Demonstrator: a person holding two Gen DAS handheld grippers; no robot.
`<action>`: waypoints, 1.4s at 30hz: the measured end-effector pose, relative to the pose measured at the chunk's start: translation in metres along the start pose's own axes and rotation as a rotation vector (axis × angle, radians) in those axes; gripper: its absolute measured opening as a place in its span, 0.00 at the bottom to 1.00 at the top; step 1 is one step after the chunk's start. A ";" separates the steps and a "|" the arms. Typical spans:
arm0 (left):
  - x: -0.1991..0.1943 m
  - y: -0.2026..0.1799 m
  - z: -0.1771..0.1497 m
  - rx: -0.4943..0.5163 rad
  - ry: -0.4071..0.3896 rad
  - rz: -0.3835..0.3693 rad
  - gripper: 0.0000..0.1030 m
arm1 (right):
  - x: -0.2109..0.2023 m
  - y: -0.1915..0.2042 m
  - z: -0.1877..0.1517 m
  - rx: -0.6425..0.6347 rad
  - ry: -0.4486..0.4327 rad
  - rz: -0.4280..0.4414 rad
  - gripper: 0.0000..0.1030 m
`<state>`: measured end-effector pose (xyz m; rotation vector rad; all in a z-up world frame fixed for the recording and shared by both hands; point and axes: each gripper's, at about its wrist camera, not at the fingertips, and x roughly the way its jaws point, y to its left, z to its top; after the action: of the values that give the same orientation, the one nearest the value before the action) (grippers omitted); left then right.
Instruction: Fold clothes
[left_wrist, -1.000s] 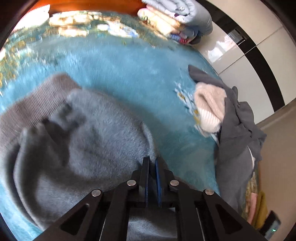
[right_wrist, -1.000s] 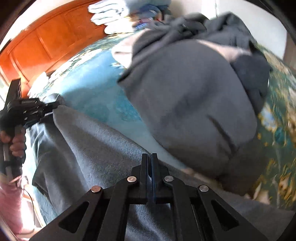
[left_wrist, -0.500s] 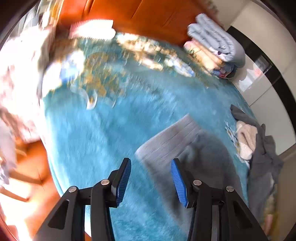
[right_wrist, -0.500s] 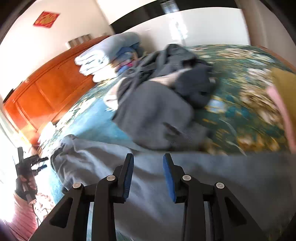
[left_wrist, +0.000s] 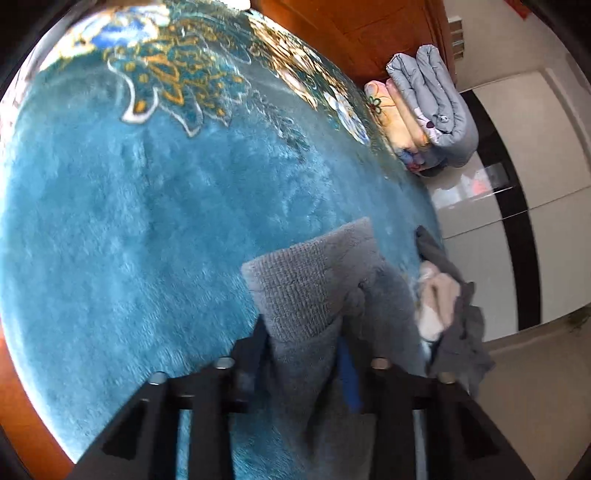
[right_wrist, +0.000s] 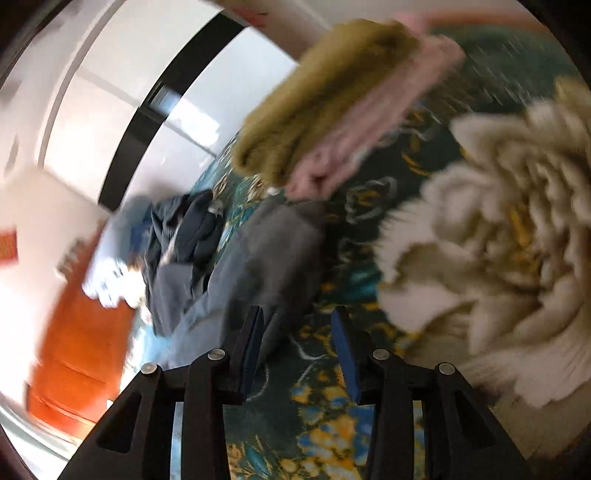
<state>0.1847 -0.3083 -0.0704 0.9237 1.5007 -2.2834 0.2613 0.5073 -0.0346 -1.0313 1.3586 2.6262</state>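
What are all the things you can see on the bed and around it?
grey garment: one, grey, on the blanket, its ribbed end between the left fingers
blanket: one, teal with gold flowers, covering the bed
unfolded pile: one, dark grey and cream, at the bed's right edge
folded bedding: one stack, pale blue and peach, by the headboard
folded clothes: two, mustard and pink, stacked, blurred
headboard: one, orange wood
left gripper: closing on the grey garment
right gripper: opening, nothing gripped

Plush teal blanket (left_wrist: 129, 240) looks velvety; the grey garment (left_wrist: 314, 295) is soft fleece with a ribbed knit hem; upper-right headboard (left_wrist: 351, 29) is glossy wood.
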 end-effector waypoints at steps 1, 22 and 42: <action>-0.001 -0.005 0.002 0.008 -0.011 -0.008 0.18 | 0.004 -0.001 0.001 0.015 0.003 0.026 0.40; -0.001 0.038 0.004 -0.079 0.025 -0.128 0.31 | 0.071 -0.011 0.019 0.241 -0.022 0.132 0.39; 0.001 0.046 0.007 -0.163 0.022 -0.218 0.44 | 0.079 0.044 0.039 0.084 -0.095 -0.017 0.17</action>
<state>0.2062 -0.3344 -0.1028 0.7761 1.8464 -2.2567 0.1650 0.4868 -0.0312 -0.8915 1.4188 2.5465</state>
